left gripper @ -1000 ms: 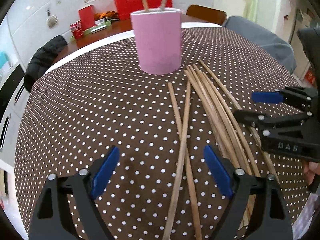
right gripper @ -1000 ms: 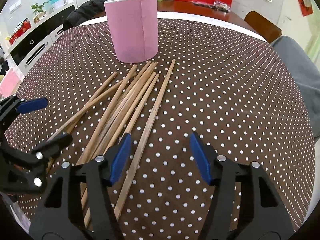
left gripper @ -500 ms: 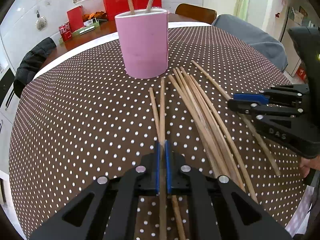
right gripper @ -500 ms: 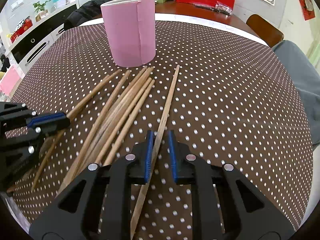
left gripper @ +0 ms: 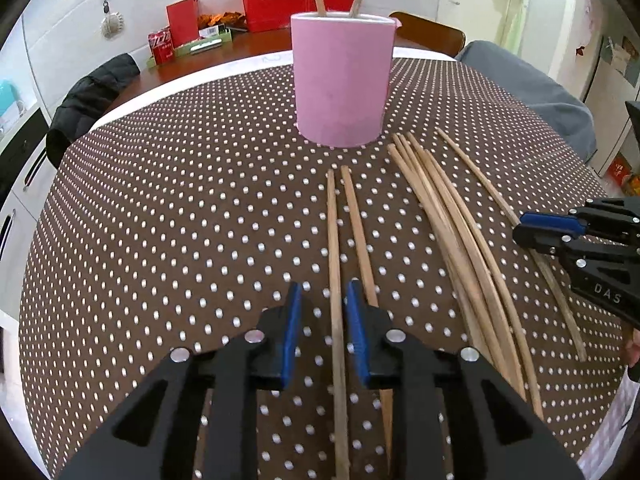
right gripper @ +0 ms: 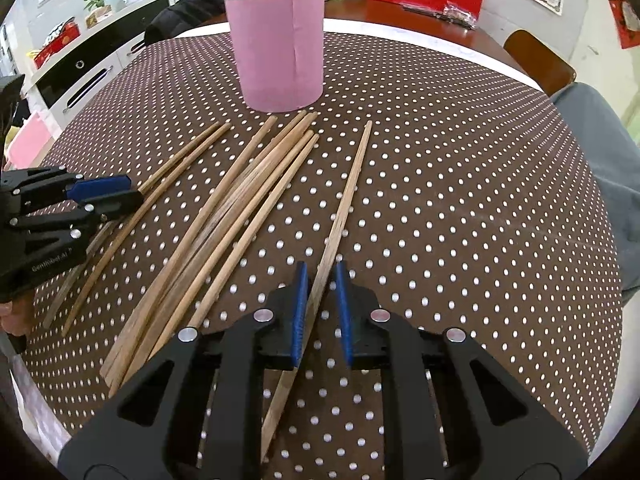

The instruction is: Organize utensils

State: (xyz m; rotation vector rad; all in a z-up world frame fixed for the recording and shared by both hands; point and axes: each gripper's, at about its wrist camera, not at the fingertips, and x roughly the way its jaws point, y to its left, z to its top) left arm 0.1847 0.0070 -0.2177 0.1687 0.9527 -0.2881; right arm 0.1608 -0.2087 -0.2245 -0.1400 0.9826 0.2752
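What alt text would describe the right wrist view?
Tongs straddle one wooden chopstick lying on a dotted brown tablecloth. More chopsticks lie left, before a pink cup.

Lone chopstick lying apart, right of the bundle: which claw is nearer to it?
Right. The right claw straddles the lone chopstick, pads either side with slight gaps. The left claw sits across the bundle, at the far-left pair of chopsticks.
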